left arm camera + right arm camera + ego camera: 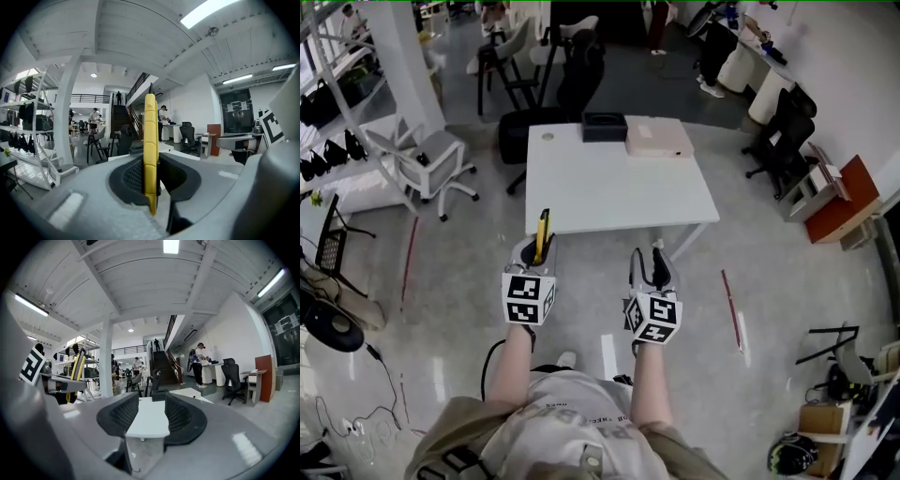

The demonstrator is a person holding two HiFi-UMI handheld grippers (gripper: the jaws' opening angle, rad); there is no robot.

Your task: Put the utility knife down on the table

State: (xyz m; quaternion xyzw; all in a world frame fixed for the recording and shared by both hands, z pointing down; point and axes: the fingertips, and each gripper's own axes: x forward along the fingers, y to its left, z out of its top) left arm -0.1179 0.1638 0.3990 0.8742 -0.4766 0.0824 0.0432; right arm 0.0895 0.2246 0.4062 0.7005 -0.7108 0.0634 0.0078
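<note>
I read left gripper (pixel 534 261) pinching utility knife (pixel 543 232) upright; right gripper (pixel 649 267) spread, empty; table (pixel 619 192) ahead, seemingly just beyond jaws.

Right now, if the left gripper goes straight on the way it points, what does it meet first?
Most likely the white rectangular table, whose near edge lies just ahead of the left gripper and its yellow utility knife. Height is unclear, so it might pass over the top.
</note>
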